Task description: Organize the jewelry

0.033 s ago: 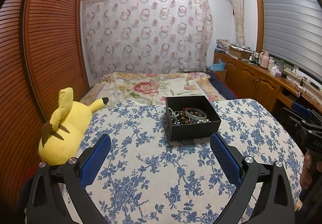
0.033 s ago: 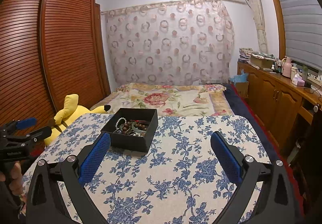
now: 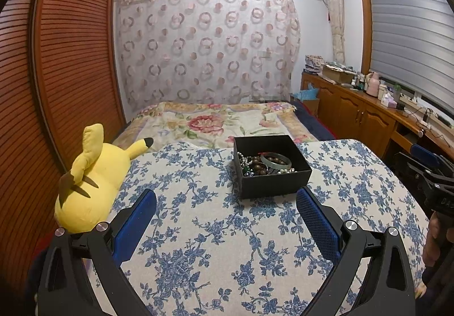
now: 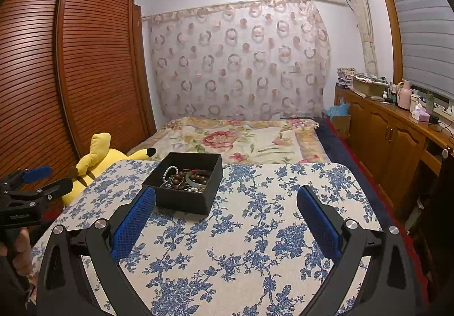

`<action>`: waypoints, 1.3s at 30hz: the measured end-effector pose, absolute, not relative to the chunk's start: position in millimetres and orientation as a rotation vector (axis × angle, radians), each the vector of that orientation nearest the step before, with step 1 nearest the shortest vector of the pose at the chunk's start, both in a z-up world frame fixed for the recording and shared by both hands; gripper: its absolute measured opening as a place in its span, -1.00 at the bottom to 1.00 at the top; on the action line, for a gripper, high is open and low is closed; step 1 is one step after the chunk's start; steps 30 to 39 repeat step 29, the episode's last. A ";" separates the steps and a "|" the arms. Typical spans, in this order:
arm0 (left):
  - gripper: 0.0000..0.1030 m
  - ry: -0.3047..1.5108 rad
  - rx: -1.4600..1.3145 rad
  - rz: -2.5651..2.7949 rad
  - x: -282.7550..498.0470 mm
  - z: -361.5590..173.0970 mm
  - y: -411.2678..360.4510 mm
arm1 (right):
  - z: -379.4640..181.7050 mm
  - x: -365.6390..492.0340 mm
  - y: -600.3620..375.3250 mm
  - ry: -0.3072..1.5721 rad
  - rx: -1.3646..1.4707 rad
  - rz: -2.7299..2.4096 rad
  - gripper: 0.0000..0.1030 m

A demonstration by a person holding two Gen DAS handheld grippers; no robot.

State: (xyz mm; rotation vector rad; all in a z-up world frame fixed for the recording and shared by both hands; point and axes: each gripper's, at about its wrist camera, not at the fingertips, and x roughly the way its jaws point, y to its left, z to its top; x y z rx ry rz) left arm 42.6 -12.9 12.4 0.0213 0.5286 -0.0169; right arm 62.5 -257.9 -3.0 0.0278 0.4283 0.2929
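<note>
Nothing differs from a moment ago: my left gripper (image 3: pixel 226 202) and right gripper (image 4: pixel 226 201) hang spread above the table, unmoved.

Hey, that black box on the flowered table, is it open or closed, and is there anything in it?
Open and partly filled: the black box has no lid on it, and beaded bracelets and a green bangle lie tangled inside.

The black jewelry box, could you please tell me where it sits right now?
The black jewelry box sits open on the blue-flowered tabletop near its far edge, ahead of both grippers, with the yellow plush toy off to its left.
</note>
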 end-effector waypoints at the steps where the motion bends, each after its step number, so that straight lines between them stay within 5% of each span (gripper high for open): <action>1: 0.85 0.527 0.022 -0.017 43.7 13.4 -14.4 | -2.0 62.7 -257.8 0.429 0.029 0.294 0.95; 39: 0.85 0.526 0.018 -0.011 40.8 13.1 -9.8 | -1.5 62.9 -257.9 0.428 0.028 0.294 0.95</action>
